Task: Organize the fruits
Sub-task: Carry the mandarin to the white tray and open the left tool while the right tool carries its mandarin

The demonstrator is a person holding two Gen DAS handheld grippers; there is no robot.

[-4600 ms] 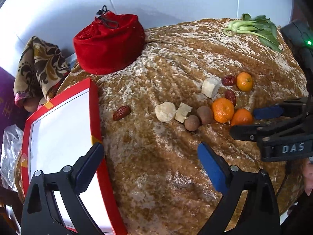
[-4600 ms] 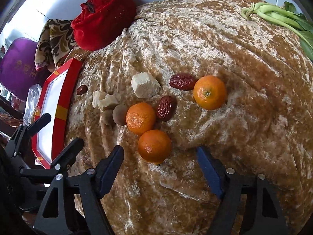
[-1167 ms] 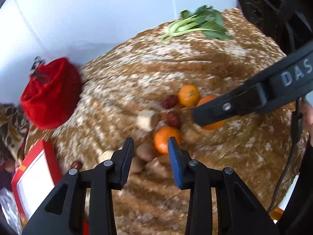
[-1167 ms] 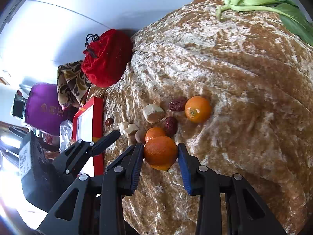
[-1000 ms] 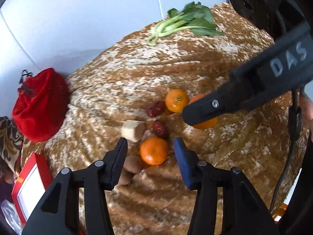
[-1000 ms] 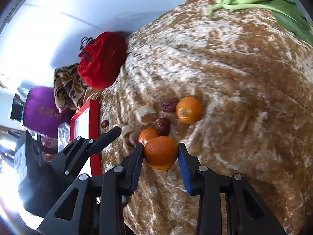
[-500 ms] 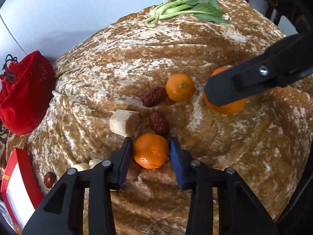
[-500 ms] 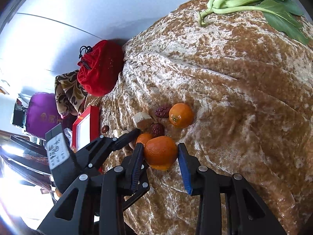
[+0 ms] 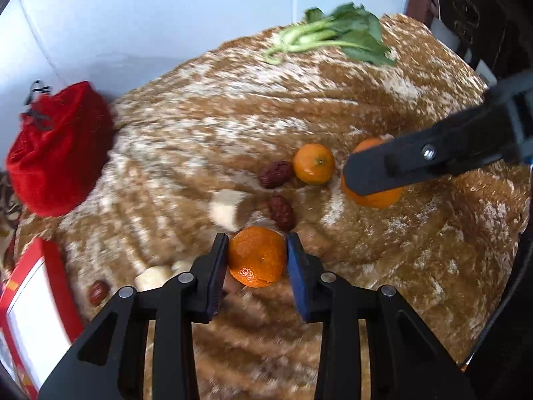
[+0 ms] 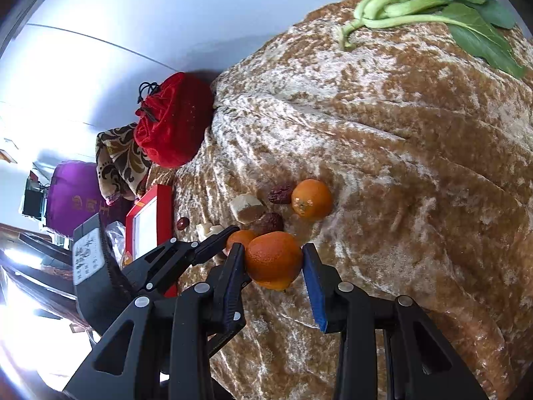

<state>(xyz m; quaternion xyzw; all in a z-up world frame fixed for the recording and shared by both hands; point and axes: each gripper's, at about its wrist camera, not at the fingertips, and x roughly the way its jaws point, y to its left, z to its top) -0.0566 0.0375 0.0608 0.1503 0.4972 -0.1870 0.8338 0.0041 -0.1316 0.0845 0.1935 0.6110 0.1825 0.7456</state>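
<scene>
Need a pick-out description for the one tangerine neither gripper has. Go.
Start at the leafy greens at the far edge of the brown velvet cloth and come toward the middle cluster. The free tangerine lies there, touching a wrinkled red date. Unlike the other two tangerines, no jaws grip it.

Black grippers (image 9: 256, 266), blue pads (image 9: 297, 275)

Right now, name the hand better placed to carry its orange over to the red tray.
Left. The left gripper is shut on an orange, nearer the red tray. The right gripper also grips one, but the left gripper blocks its path.
</scene>
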